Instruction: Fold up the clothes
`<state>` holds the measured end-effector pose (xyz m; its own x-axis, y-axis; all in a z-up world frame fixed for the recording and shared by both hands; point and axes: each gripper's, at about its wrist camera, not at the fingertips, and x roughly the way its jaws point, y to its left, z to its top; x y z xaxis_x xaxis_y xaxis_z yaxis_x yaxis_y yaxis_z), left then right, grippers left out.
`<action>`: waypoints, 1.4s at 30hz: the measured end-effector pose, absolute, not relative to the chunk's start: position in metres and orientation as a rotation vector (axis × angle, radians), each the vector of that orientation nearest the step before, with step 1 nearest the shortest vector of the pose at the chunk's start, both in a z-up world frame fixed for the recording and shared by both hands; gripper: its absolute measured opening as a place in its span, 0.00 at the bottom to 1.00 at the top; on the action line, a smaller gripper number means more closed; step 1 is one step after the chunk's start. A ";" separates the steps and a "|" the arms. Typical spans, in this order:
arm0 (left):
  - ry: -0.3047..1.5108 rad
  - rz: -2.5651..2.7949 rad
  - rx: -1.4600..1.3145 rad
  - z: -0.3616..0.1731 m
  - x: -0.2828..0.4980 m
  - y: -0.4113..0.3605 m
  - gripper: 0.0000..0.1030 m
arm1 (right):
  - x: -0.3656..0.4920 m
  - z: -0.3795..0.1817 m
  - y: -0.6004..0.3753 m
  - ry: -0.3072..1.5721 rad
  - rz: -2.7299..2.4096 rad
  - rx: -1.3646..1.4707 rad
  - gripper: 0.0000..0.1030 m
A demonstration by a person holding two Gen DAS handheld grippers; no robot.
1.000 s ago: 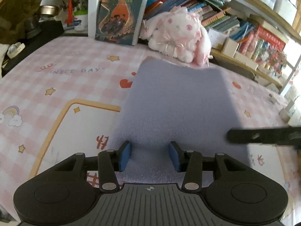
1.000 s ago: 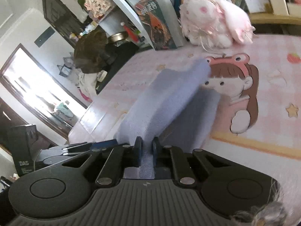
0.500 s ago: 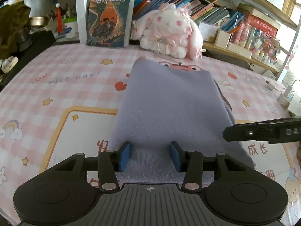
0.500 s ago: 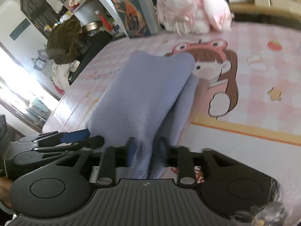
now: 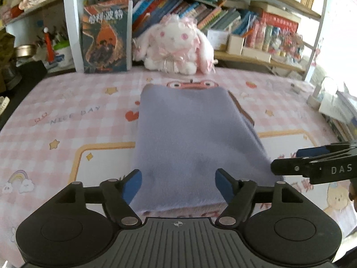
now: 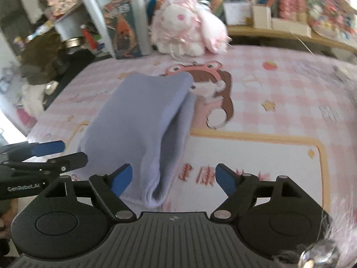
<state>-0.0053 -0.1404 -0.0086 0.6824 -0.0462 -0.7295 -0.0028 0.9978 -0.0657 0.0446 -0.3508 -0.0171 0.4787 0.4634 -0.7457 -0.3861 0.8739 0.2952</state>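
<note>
A lavender fleece garment lies folded in layers on the pink checked table cover; it also shows in the right wrist view. My left gripper is open, its blue pads wide apart just above the garment's near edge. My right gripper is open at the garment's near right corner, where the stacked layer edges show. Each gripper shows in the other's view: the right one and the left one.
A pink-and-white plush rabbit sits at the table's far edge against shelves of books. An upright book stands left of it. Dark clutter lies at the far left. Boxes and papers sit at the right edge.
The right gripper was shut on the garment's lifted edge, laid it down over the rest and opened. The left gripper's jaws have opened wider. The garment now lies flat.
</note>
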 end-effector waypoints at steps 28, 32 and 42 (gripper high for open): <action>0.880 -0.164 -0.186 -0.033 0.030 -0.048 0.80 | 0.028 -0.023 -0.319 0.982 0.224 0.273 0.82; 0.903 -0.175 -0.285 -0.041 0.044 -0.039 0.80 | 0.046 -0.032 -0.321 1.026 0.245 0.337 0.82; 0.959 -0.188 -0.500 -0.061 0.062 -0.033 0.80 | 0.072 -0.050 -0.322 1.133 0.352 0.408 0.75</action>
